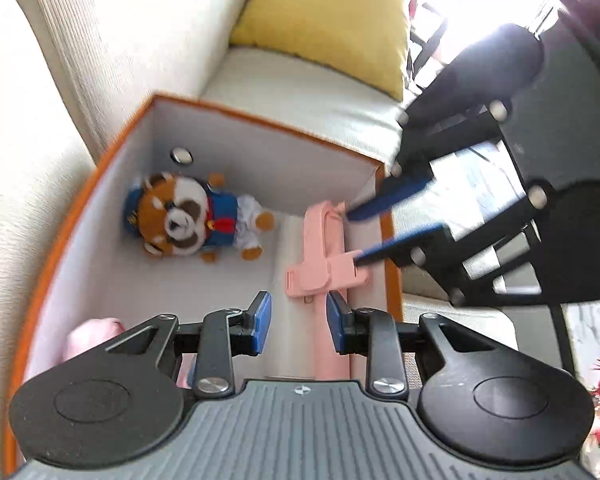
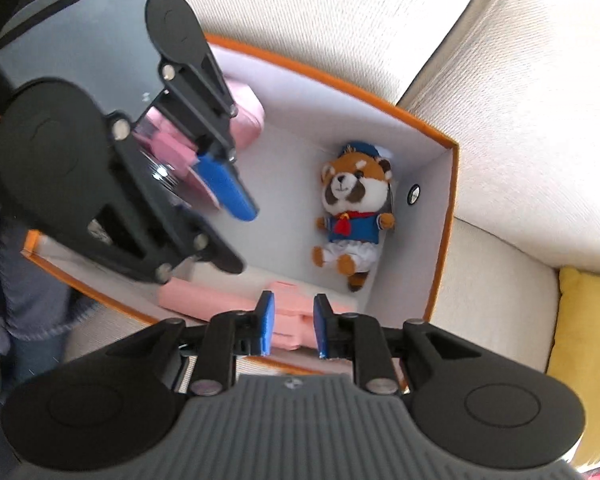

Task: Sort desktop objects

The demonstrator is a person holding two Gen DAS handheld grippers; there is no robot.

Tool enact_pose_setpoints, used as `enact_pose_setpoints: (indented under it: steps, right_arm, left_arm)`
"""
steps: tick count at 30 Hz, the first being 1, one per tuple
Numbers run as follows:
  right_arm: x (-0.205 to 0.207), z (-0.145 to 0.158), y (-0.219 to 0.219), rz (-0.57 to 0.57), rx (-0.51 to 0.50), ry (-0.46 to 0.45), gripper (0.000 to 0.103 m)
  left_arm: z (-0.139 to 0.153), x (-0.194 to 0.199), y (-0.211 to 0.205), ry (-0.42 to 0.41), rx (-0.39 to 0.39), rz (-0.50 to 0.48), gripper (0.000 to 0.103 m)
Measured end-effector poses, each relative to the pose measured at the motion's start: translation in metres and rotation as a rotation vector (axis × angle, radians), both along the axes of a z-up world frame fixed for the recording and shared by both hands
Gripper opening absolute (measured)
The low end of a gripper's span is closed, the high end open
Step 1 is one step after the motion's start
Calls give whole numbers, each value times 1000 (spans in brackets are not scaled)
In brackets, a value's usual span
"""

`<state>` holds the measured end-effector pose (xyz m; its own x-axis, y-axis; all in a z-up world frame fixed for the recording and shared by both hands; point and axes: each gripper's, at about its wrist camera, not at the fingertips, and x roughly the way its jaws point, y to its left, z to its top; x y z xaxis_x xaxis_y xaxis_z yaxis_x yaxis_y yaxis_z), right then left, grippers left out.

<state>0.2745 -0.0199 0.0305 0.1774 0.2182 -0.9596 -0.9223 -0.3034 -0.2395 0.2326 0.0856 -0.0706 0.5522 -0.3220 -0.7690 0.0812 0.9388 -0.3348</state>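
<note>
Both wrist views look down into box [image 1: 236, 120].

Pink case [image 2: 244, 120] half behind tongs

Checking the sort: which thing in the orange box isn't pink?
The red panda plush in a blue sailor outfit; the clip stand and the other items are pink.

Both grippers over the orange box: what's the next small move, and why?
Probably lift the right gripper straight up, clear of the box rim. The pink holder lies on the box floor beside the plush. The right gripper's pads stand apart with no visible squeeze on it, and the left gripper is open and empty, so this item looks deposited.
</note>
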Motion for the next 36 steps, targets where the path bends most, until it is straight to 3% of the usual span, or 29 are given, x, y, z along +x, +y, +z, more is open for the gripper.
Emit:
enact_pose_setpoints:
  steps: [1, 4, 8, 11, 14, 20, 25, 28, 32, 36]
  right_arm:
    - [-5, 5, -5, -24, 23, 3, 22]
    - [-18, 17, -22, -94, 112, 26, 22]
    - [-40, 29, -46, -191, 262, 50, 23]
    - [-62, 35, -63, -275, 372, 40, 30]
    - [-89, 39, -82, -352, 473, -1, 34]
    - [-127, 33, -112, -523, 651, -4, 42]
    - [-143, 18, -126, -690, 761, 74, 46]
    - [-150, 4, -128, -769, 815, 58, 48]
    - [-151, -10, -129, -883, 854, 102, 49]
    - [-159, -19, -131, -936, 859, 110, 49]
  left_arm:
    - [14, -9, 21, -17, 18, 9, 34]
    - [35, -27, 26, -77, 70, 45, 36]
    - [48, -52, 24, -169, 110, 84, 55]
    - [59, -66, 25, -207, 133, 120, 57]
    - [70, -82, 22, -246, 180, 149, 65]
    - [64, -102, 7, -324, 316, 224, 87]
    - [53, -112, 1, -278, 384, 283, 88]
    - [45, -118, 3, -254, 386, 319, 88]
    - [35, -126, 11, -221, 363, 353, 88]
    - [21, -129, 16, -181, 363, 335, 88]
